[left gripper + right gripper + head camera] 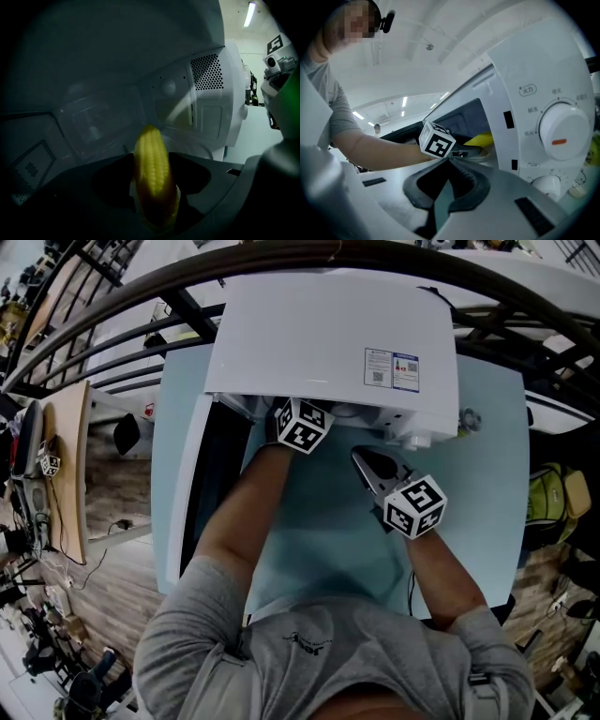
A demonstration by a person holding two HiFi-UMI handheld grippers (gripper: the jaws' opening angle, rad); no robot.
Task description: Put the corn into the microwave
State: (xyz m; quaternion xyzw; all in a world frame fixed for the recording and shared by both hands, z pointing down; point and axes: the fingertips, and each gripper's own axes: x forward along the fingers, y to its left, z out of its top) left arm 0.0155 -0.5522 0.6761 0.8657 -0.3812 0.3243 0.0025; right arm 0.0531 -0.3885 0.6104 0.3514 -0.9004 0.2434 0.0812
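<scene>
A yellow corn cob (152, 173) stands lengthwise between the jaws of my left gripper (152, 164), which is shut on it inside the dark cavity of the white microwave (328, 343). The glass turntable (190, 140) lies just beyond the cob's tip. From the head view only the left gripper's marker cube (302, 425) shows at the oven's mouth. In the right gripper view the corn (480, 139) pokes into the opening beside that cube (437, 143). My right gripper (370, 465) hovers over the table in front of the control panel, shut and holding nothing.
The microwave door (192, 493) hangs open to the left, along the light blue table (328, 540). The control panel with its white dial (560, 129) is close to the right gripper. A perforated vent (206, 72) marks the cavity's right wall.
</scene>
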